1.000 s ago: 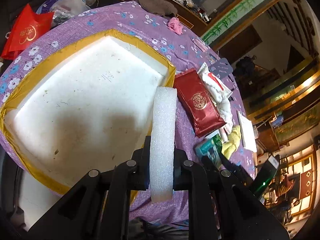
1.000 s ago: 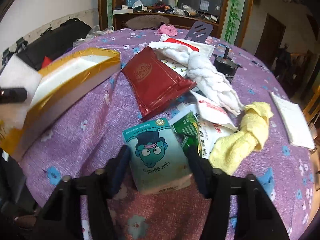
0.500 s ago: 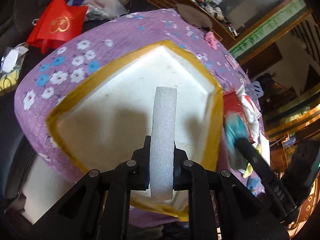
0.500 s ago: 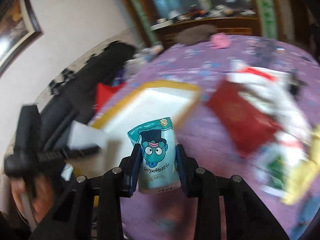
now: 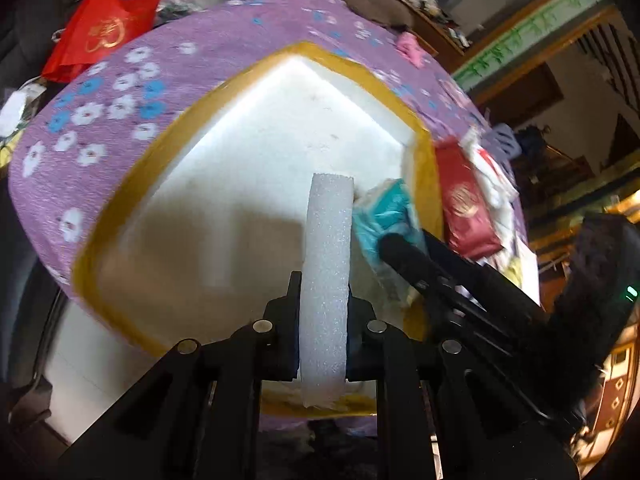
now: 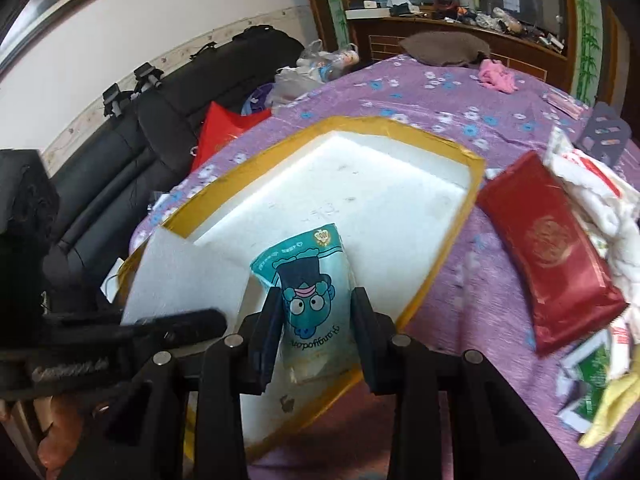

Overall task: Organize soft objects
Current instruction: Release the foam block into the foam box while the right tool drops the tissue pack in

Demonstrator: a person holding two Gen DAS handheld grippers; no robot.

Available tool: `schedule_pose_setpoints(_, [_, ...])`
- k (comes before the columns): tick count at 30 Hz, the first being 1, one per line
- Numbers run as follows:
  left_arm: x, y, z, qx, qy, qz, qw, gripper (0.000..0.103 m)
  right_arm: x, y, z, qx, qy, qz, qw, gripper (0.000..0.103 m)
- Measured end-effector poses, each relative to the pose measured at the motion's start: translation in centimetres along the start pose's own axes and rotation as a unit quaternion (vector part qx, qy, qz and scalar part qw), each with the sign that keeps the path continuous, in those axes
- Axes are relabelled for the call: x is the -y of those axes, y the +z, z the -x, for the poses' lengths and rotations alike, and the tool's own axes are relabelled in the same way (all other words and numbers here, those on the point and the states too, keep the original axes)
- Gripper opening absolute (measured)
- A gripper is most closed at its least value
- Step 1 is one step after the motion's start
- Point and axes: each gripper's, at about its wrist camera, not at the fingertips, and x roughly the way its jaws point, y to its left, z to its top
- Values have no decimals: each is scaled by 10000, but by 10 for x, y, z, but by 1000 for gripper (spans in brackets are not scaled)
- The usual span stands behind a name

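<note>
My left gripper [image 5: 323, 300] is shut on a white foam strip [image 5: 326, 240] that stands edge-on over the white foam box with a yellow taped rim [image 5: 132, 184]. My right gripper [image 6: 316, 300] is shut on a teal tissue pack with a cartoon face [image 6: 310, 292], held above the near right part of the box [image 6: 460, 216]. In the right wrist view the foam piece [image 6: 188, 276] shows flat-side on at the left, close beside the pack. The left wrist view has the tissue pack [image 5: 384, 216] just right of the foam, with a black finger [image 5: 404, 256] of the right gripper on it.
On the purple flowered cloth right of the box lie a red pack [image 6: 548, 248], a white twisted cloth [image 6: 604, 208], green packets [image 6: 592, 376] and a yellow cloth [image 6: 612, 404]. A pink cloth [image 6: 498, 76] sits at the far side. A red bag [image 6: 218, 132] and black seats [image 6: 120, 168] stand left.
My right gripper shut on the tissue pack, lifted it off the cloth and carried it left over the box. The left gripper moved over the box with the foam.
</note>
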Motion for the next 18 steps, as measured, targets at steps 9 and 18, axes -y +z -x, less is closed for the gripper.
schedule_pose_setpoints(9, [-4, 7, -8, -171, -83, -43, 9998, 50, 20, -7, 9, 191, 334, -650, 9971, 46])
schedule_pose_setpoints(18, [23, 0, 65, 1395, 298, -265, 9894, 68, 24, -38, 71, 922, 642, -1132, 9872, 65])
